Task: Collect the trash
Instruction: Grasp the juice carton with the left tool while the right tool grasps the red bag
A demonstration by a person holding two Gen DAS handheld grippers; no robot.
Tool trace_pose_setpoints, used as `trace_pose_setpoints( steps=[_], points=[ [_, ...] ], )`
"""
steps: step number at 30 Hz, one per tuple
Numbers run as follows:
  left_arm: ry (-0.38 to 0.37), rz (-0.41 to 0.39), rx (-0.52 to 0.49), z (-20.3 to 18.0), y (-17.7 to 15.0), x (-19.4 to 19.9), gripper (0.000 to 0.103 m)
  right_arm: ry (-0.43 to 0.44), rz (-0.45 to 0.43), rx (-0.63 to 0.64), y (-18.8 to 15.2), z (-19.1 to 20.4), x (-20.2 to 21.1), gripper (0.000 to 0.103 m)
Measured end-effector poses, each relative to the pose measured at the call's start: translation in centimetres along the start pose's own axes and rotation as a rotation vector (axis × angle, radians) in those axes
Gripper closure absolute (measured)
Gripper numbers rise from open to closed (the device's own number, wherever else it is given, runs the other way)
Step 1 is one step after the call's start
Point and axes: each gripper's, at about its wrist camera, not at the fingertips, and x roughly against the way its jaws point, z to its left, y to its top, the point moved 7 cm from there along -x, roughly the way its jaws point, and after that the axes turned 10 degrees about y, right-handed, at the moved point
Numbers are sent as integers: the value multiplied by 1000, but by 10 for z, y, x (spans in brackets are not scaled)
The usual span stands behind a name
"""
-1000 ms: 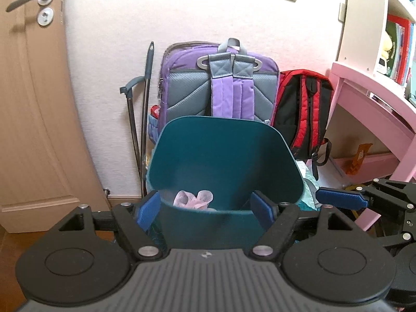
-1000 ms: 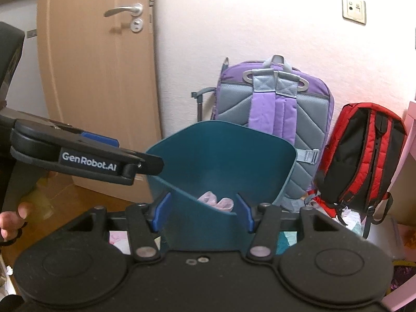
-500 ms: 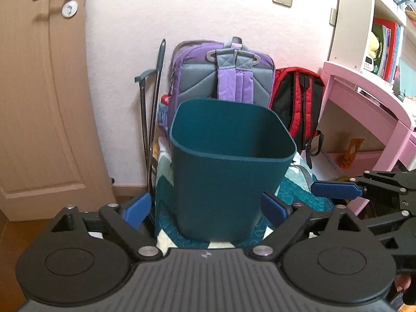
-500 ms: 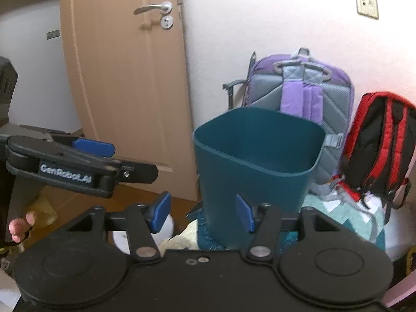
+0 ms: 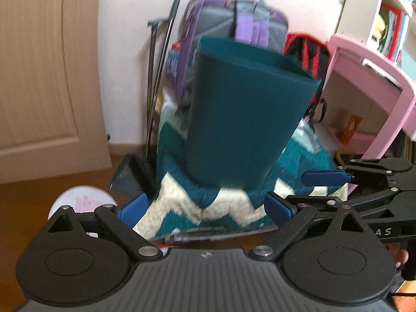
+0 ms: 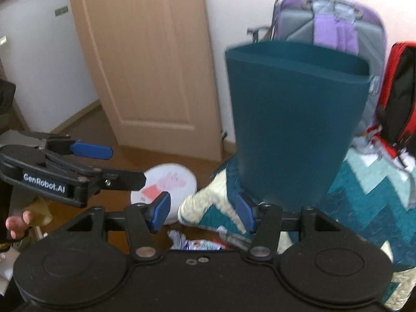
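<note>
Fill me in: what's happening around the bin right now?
A person holds both grippers low in front of the teal bin, which stands on the zigzag rug. The left gripper and right gripper are open and empty. A wrapper lies on the floor just ahead of the right gripper, and a white disc sits nearby.

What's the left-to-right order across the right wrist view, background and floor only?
Left gripper → wooden door → white paper plate → teal bin → red backpack. Purple backpack left out; it overlaps behind the bin.
</note>
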Motion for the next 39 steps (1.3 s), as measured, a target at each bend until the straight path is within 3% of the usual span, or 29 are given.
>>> trace_pose_setpoints(
  steps=[7,16,20,28,32,39],
  points=[
    [74,107,-18,35,-45,-65,6,0,111,42,-45,-8,-67,48],
    [120,262,-39,75,-102,-154,6,27,292,-54,-116,-44,-152,48],
    [123,340,-34,92,-126,-195,6,35,366,-23,-151,-51,-187,48],
    [134,425,-190,110,-179,-271,6,96,541,5,-214,-50,-259,48],
    [135,475,-265,121,-215,-305,6,112,609,86,-241,-45,-293,48],
    [64,545,-357,124,-278,-347,6,174,718,92,-290,-41,-336,48]
  ],
)
